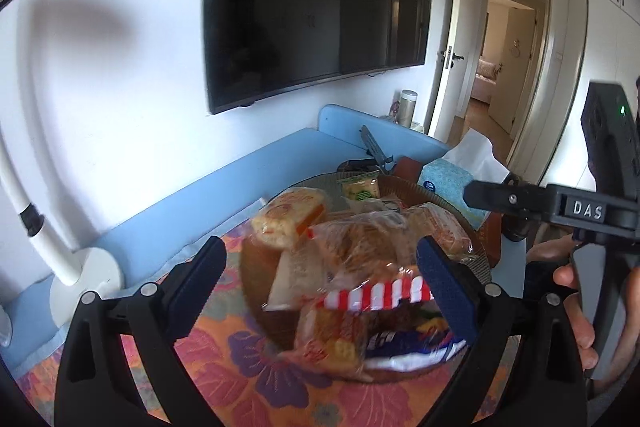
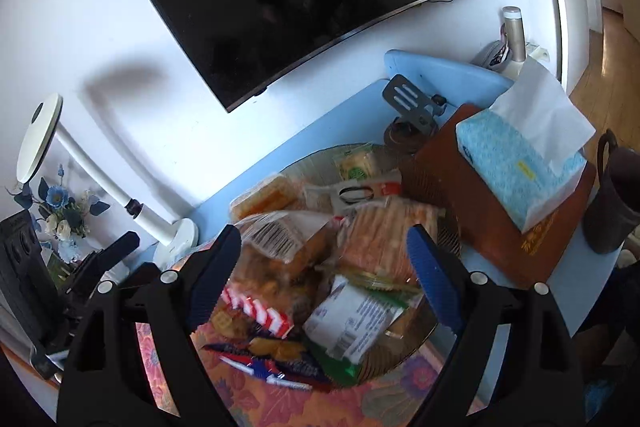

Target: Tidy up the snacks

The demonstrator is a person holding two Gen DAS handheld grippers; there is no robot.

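A round tray [image 1: 256,279] stands on the tabletop [image 1: 248,379], which is covered with a cloth of orange and purple flowers. The tray is heaped with snacks [image 1: 360,255] in clear and coloured wrappers: a packet with a red-and-white striped edge [image 1: 376,293], a blue packet [image 1: 408,347] at the near rim, and a green-labelled packet [image 1: 359,185] at the far side.

The left gripper [image 1: 322,275] hangs above the near part of the heap. Its jaws are spread wide and nothing is between the pads; the snacks lie below and beyond them, and the striped packet shows in the gap close to the right pad.

The right gripper [image 2: 320,275] also hovers over the pile with its jaws spread wide and holding nothing. In its view a white packet with printed text [image 2: 352,319] lies just inside the right finger, and the striped packet lies near the left one.

Beside the tray, to the right, a tissue box [image 2: 516,163] lies on a brown box [image 2: 488,227]. A dark mug [image 2: 612,203] stands further right. A white lamp [image 2: 156,223] stands at the wall under a black screen [image 1: 316,3].
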